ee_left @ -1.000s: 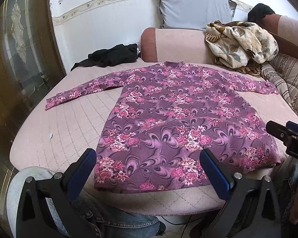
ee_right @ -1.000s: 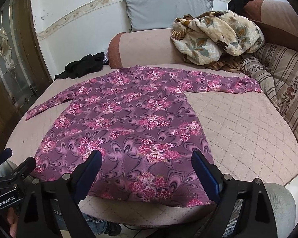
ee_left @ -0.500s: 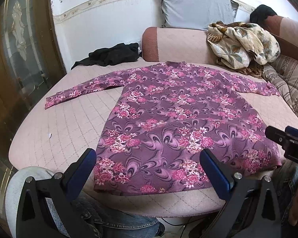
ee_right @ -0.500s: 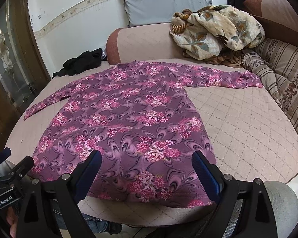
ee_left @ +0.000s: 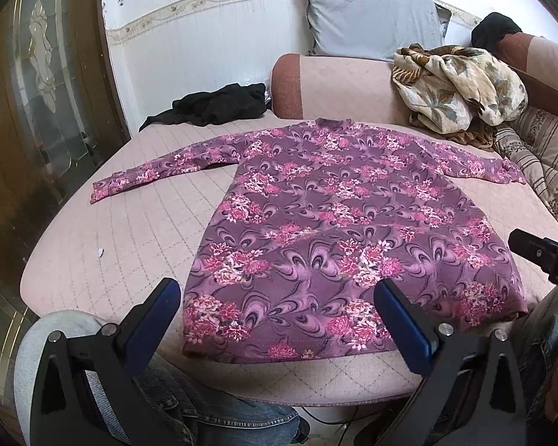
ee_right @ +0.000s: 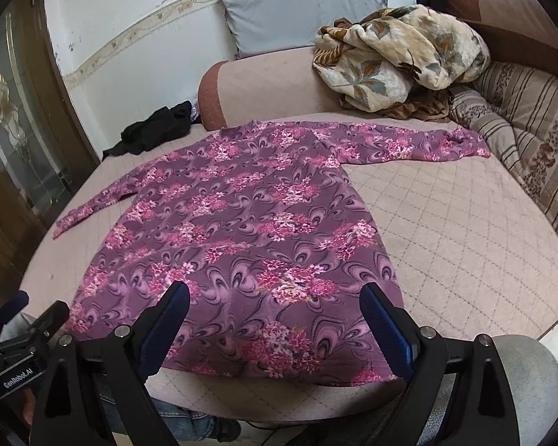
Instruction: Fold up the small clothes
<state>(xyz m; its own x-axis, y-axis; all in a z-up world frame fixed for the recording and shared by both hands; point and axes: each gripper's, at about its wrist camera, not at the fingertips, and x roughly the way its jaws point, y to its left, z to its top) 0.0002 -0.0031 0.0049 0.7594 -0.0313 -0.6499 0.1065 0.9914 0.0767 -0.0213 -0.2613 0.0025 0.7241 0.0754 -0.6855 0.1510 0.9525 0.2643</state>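
Note:
A purple long-sleeved top with pink flowers point(ee_left: 338, 223) lies flat and spread out on the pink quilted cushion point(ee_left: 130, 245), sleeves out to both sides, hem toward me. It also shows in the right wrist view point(ee_right: 241, 230). My left gripper point(ee_left: 279, 308) is open and empty, above the hem's left half. My right gripper point(ee_right: 275, 312) is open and empty, above the hem's right half. The right gripper's tip shows at the right edge of the left wrist view point(ee_left: 543, 260).
A black garment point(ee_left: 219, 106) lies at the back left. A crumpled floral blanket point(ee_left: 457, 89) sits at the back right on the bolster point(ee_left: 338, 85), below a grey pillow point(ee_left: 372, 22). A striped cushion point(ee_right: 532, 126) lies to the right. A glass door point(ee_left: 44, 85) stands left.
Both grippers have tilted and moved slightly forward over the hem; the top sits a little lower in both views. Nothing was grasped and the top has not moved.

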